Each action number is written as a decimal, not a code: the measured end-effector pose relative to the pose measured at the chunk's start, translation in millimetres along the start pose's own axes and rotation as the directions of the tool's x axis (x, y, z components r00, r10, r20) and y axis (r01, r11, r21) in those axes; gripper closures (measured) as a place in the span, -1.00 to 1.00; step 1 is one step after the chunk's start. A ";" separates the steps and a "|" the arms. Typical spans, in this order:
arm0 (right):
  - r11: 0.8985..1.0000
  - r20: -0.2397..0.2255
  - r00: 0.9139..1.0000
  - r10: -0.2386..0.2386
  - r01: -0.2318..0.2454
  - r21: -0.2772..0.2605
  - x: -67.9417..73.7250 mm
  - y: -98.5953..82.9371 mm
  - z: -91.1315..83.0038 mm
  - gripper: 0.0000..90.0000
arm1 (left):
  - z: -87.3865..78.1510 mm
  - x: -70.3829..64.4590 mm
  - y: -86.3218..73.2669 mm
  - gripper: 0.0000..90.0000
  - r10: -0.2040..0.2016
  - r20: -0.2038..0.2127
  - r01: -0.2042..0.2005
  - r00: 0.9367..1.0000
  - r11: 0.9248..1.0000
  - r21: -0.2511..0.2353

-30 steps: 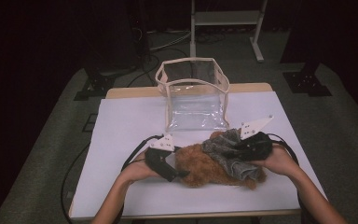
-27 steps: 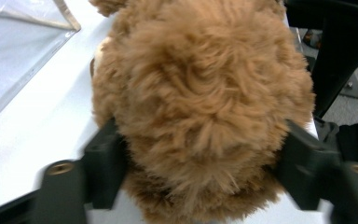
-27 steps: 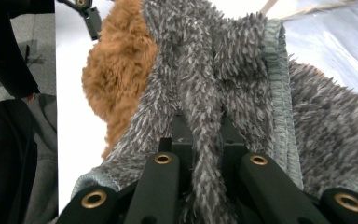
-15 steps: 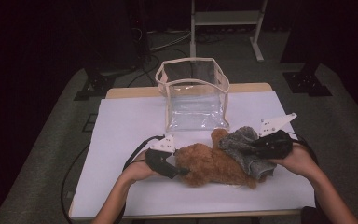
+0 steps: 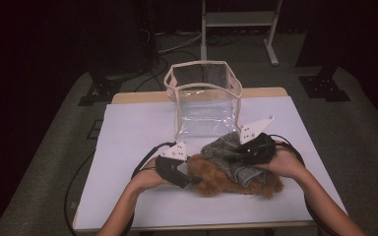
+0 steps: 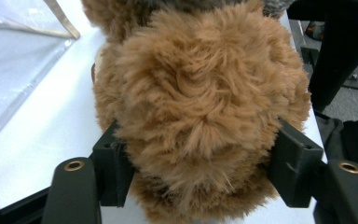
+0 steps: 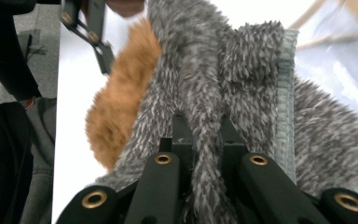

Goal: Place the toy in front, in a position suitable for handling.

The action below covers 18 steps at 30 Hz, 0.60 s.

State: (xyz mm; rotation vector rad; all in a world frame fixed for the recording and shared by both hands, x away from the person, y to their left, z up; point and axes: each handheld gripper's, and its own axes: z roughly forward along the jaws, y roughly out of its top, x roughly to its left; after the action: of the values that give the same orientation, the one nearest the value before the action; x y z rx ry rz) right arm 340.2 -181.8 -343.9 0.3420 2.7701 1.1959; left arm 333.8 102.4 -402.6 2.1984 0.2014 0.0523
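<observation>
A brown furry plush toy point(image 5: 211, 179) lies on the white table point(image 5: 128, 132) near its front edge. A grey fuzzy cloth point(image 5: 221, 150) is draped over the toy's back and right side. My left gripper point(image 5: 189, 179) is at the toy's left end. In the left gripper view its jaws press on both sides of the plush toy point(image 6: 205, 107), so the left gripper point(image 6: 198, 172) is shut on it. My right gripper point(image 5: 234, 157) comes in from the right. Its right gripper point(image 7: 204, 140) jaws pinch a fold of the grey cloth point(image 7: 242, 84), with the brown toy point(image 7: 121, 107) beyond.
A clear plastic bag point(image 5: 204, 98) with beige trim stands open at the back middle of the table, just behind the toy. Black cables trail from both grippers over the table. A metal stand point(image 5: 236, 29) is on the dark floor beyond.
The right gripper pulled the grey cloth out to the right, then came back left with it. The cloth now sits farther over the toy. The left gripper held still.
</observation>
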 end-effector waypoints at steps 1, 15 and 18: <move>0.999 -0.009 0.999 0.034 -0.034 -0.019 -4.3 -10.1 -1.0 0.81 | -0.1 0.2 -1.6 -0.37 -0.010 0.002 0.010 1.000 1.000 -0.009; 0.995 0.003 0.995 0.095 -0.095 -0.039 -5.1 -39.8 -24.9 0.81 | 7.6 -0.1 -12.9 -0.59 -0.046 0.024 0.046 0.999 0.999 0.003; 0.993 0.019 0.994 0.109 -0.108 -0.043 -7.1 -44.8 -32.7 0.81 | 6.5 0.8 -11.4 -0.48 -0.044 0.027 0.044 0.999 0.999 0.010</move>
State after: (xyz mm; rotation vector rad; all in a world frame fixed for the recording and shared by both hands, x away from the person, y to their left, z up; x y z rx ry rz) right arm 333.8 -236.4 -354.1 0.5044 2.7362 1.2640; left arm 333.9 104.0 -415.6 2.2021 0.2347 -0.0034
